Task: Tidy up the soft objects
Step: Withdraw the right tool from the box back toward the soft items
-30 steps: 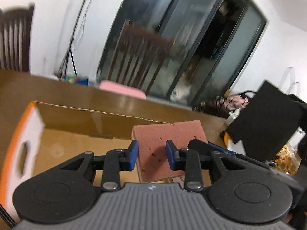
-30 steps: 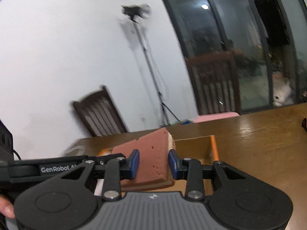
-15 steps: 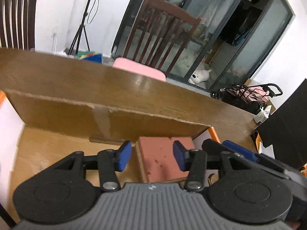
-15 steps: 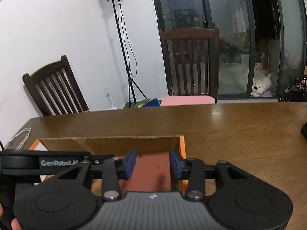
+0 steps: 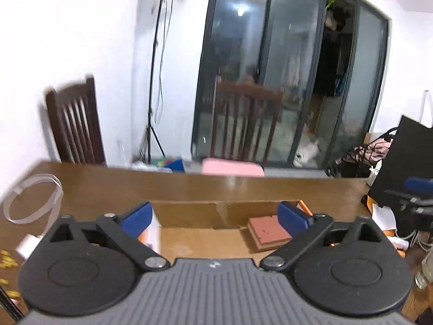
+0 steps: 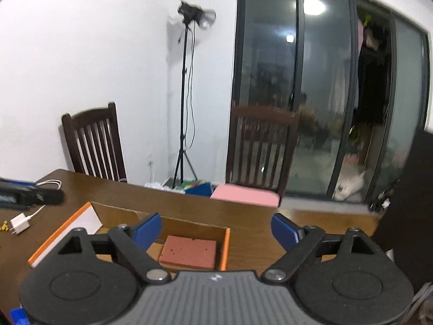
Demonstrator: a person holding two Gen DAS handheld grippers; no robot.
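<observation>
A reddish-brown sponge block [image 5: 266, 228] lies flat inside an open cardboard box [image 5: 194, 208] with orange edges on the brown table. It also shows in the right wrist view [image 6: 188, 252], at the right end of the box [image 6: 113, 214]. My left gripper [image 5: 215, 215] is open and empty, raised above and behind the box. My right gripper [image 6: 216, 226] is open and empty too, held above the box's right end. The other gripper's dark body shows at the far left of the right wrist view [image 6: 27, 195].
A white charger with cable [image 6: 20, 223] lies on the table left of the box. Two dark wooden chairs [image 6: 94, 146] stand behind the table, one with a pink cushion [image 6: 245, 195]. A light stand [image 6: 186, 94] stands by the wall. A black panel [image 5: 406, 162] is at right.
Both grippers held the sponge, lowered it into the box, then opened wide and drew back upward. The sponge now lies in the box.
</observation>
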